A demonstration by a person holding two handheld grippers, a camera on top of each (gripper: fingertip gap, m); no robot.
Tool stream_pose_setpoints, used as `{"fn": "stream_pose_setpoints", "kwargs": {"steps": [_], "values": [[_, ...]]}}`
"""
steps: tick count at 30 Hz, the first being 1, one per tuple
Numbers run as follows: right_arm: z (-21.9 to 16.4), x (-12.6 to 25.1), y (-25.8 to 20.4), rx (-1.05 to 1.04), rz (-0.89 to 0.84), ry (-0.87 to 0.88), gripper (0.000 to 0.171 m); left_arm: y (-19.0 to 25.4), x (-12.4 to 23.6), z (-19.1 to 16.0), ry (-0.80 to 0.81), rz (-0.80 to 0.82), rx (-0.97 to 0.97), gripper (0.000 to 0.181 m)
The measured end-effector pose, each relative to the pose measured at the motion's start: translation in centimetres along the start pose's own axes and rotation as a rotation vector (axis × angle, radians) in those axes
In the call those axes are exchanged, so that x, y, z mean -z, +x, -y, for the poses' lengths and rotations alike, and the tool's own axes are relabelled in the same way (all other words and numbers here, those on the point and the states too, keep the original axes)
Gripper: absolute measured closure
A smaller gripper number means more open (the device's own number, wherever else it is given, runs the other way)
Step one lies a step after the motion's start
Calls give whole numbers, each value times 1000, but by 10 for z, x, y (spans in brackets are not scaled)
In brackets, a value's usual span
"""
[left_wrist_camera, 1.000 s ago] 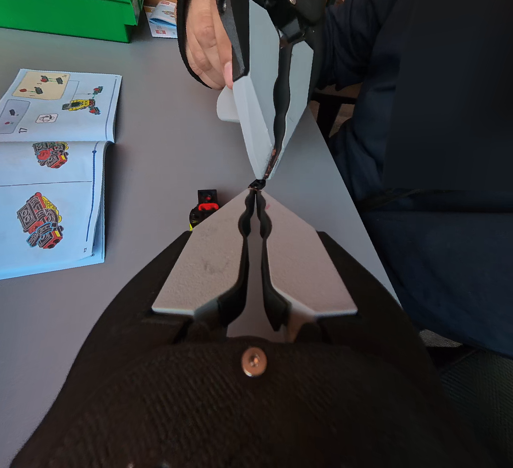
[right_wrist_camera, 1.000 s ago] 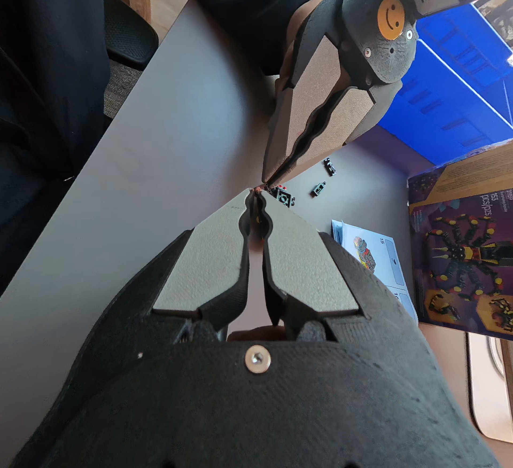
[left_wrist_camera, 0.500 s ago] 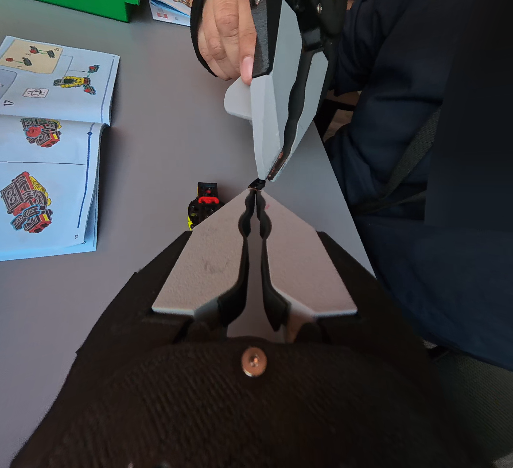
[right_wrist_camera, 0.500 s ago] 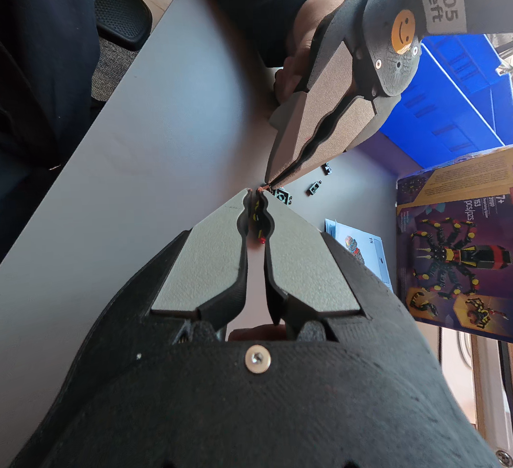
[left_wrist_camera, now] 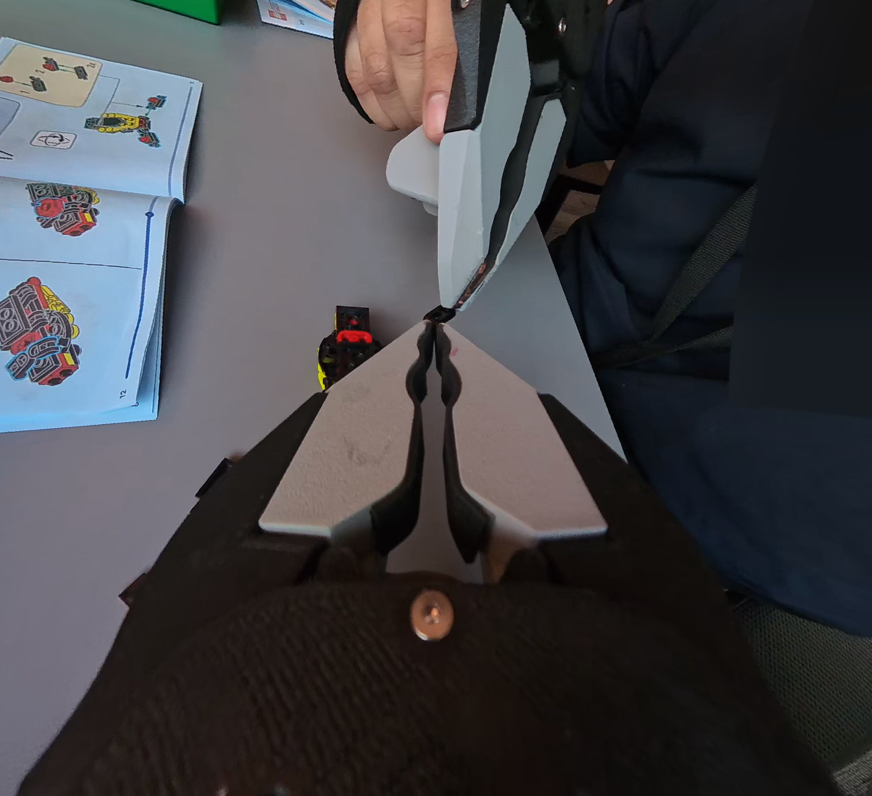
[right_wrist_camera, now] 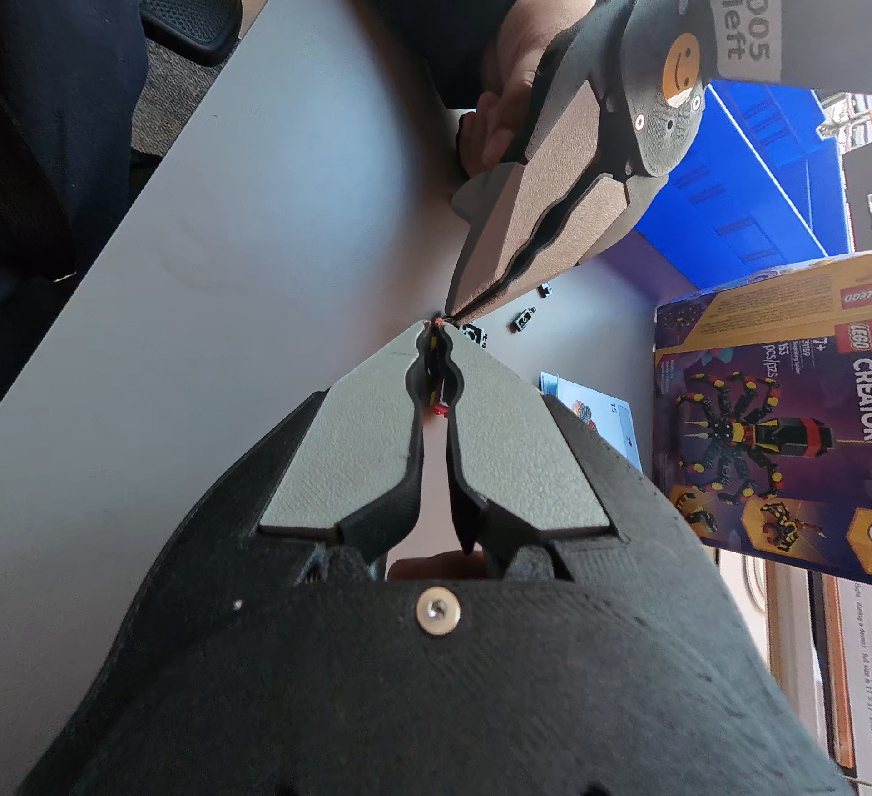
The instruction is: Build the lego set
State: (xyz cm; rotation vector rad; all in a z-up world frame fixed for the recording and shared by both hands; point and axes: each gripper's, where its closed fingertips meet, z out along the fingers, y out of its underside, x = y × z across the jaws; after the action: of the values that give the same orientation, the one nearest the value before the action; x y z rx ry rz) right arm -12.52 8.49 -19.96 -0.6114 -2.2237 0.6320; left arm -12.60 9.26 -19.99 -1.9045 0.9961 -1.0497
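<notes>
Meeting tip to tip above the grey table, your left gripper pinches a tiny black lego piece while your right gripper, closed narrow, clamps a slim black-yellow-red lego assembly; the right gripper angles down from above.

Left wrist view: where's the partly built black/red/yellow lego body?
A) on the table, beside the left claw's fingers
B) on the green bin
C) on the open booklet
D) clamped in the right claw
A: the lego body sits on the grey table, partly hidden behind a left claw finger.
</notes>
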Motion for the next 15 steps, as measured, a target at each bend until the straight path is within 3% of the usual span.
{"fn": "stream_pose_setpoints", "kwargs": {"steps": [15], "values": [[-4,-3,-3,0,13,-15,171,1,-1,-1,-4,-11,12,181]]}}
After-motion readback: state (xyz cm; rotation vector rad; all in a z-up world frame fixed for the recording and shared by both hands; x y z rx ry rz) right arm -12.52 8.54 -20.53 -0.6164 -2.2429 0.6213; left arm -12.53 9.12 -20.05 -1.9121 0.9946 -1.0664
